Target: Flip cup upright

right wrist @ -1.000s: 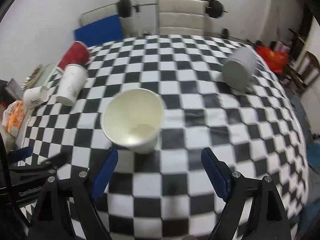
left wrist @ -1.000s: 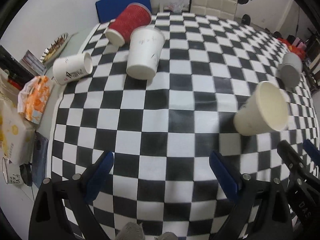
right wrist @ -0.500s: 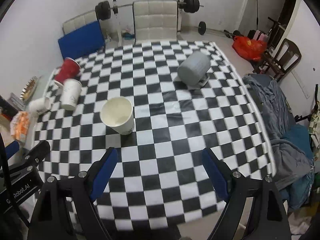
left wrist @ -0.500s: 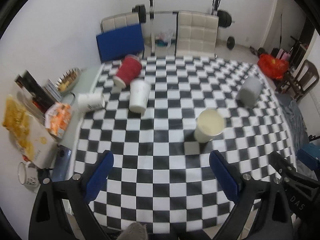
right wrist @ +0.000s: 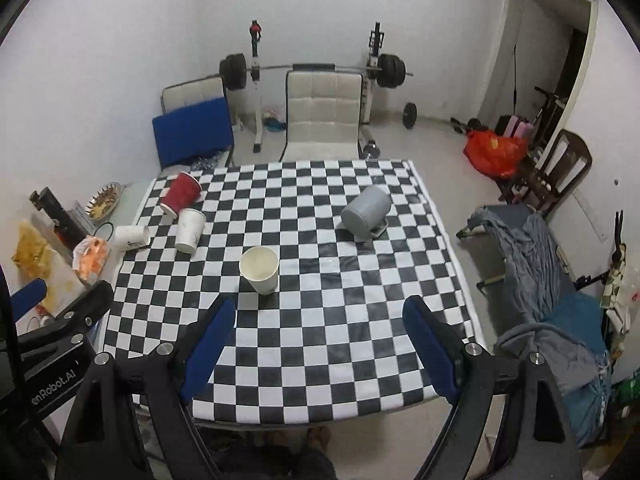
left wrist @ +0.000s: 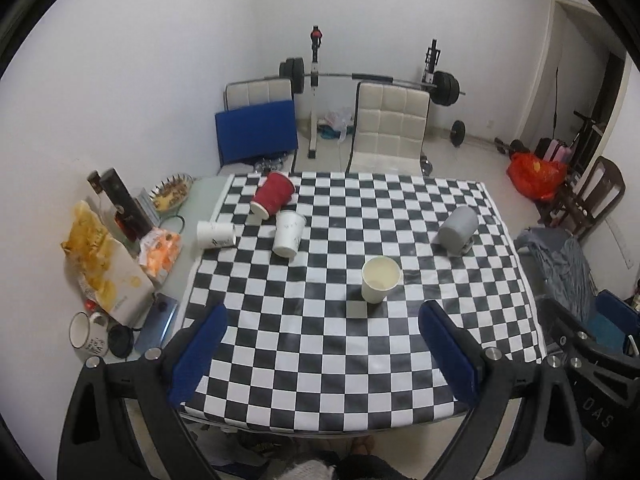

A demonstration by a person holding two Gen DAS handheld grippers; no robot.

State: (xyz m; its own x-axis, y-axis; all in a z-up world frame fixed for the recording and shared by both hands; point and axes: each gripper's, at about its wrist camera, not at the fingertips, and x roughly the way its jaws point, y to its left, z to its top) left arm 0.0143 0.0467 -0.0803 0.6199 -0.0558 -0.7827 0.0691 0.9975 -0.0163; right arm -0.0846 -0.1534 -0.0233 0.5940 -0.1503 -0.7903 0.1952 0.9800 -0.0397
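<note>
A cream paper cup [left wrist: 380, 279] [right wrist: 260, 269] stands upright near the middle of the checkered table [left wrist: 320, 380] [right wrist: 328, 340]. A red cup [left wrist: 273, 198] [right wrist: 181, 197], two white cups [left wrist: 289, 233] [left wrist: 215, 234] [right wrist: 190, 229] [right wrist: 132, 237] and a grey mug [left wrist: 457, 230] [right wrist: 366, 216] lie on their sides. My left gripper [left wrist: 324, 356] and my right gripper [right wrist: 318, 350] are both open and empty, high above the table's near edge, well back from the cups.
Snack bags [left wrist: 100, 264], a bowl [left wrist: 172, 194], a mug [left wrist: 86, 336] and a phone [left wrist: 158, 322] crowd the left side strip. Chairs [left wrist: 390, 130] and a barbell rack [left wrist: 316, 92] stand behind the table. A cot with blankets [right wrist: 560, 292] is on the right.
Both grippers have pulled up and far back from the table; the cream cup, close in front a second ago, now stands small and far below. The cups have not moved.
</note>
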